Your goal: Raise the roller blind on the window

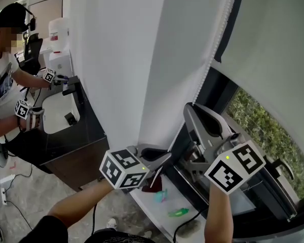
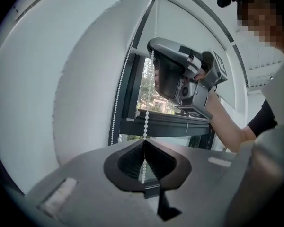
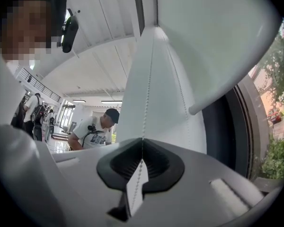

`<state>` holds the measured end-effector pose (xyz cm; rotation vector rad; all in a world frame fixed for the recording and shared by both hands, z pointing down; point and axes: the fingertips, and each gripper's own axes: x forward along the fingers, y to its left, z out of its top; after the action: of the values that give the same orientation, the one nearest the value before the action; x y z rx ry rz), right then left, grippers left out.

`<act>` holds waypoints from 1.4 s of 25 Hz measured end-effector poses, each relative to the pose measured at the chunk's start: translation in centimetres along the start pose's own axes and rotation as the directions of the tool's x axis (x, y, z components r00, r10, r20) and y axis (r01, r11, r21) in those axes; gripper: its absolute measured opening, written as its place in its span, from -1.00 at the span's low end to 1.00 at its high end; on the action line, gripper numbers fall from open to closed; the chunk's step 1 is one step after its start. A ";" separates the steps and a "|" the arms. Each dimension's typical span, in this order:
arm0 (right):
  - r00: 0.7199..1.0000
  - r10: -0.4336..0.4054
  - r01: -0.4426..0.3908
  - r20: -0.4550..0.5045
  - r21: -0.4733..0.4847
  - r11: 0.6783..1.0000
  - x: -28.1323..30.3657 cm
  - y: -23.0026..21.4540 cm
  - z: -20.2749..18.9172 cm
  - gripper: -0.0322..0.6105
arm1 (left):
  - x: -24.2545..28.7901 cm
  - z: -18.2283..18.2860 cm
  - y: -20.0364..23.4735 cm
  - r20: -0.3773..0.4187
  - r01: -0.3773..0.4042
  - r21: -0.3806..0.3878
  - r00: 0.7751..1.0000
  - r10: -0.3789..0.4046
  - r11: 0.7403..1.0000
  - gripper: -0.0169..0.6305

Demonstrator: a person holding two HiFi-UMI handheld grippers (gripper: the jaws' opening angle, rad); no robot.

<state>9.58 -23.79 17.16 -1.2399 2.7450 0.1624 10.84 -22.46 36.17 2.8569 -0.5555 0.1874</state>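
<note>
The white roller blind (image 1: 273, 49) hangs partway down the window (image 1: 258, 128), its bottom bar (image 3: 217, 96) slanting across the right gripper view. A white bead chain (image 1: 213, 49) runs down beside it. My right gripper (image 1: 188, 107) points upward and is shut on the chain (image 3: 149, 79), which passes between its jaws (image 3: 142, 141). Lower on the same chain (image 2: 146, 119), my left gripper (image 2: 144, 142) is shut on it too. In the head view the left gripper (image 1: 167, 157) sits below and left of the right one. The right gripper (image 2: 180, 74) shows above in the left gripper view.
A white wall panel (image 1: 116, 59) stands left of the window. The sill (image 1: 147, 201) below holds a teal item (image 1: 160, 195) and a green one (image 1: 178, 212). A dark window handle (image 1: 281, 166) lies at right. Another person works with grippers at a counter (image 1: 55, 115) far left.
</note>
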 end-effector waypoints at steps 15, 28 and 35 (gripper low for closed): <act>0.976 -0.041 0.050 -0.214 0.038 0.998 -2.3 -0.1 -12.8 -0.87 | -3.1 12.0 -1.5 0.271 0.024 0.048 0.962 -0.037 0.999 -0.64; 0.946 -0.070 0.076 -0.316 0.009 0.997 -4.5 1.3 -17.6 -0.87 | -1.6 16.0 -2.7 0.314 -0.036 0.144 0.949 -0.011 0.989 -0.76; 0.934 -0.083 0.067 -0.346 -0.057 0.996 -4.9 2.4 -17.4 -0.87 | -1.6 15.8 -3.0 0.319 -0.031 0.113 0.948 -0.006 0.993 -0.92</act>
<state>9.77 -21.17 35.25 -1.5149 2.9930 -0.0070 11.84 -22.99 20.00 3.0182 -0.6409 -0.2550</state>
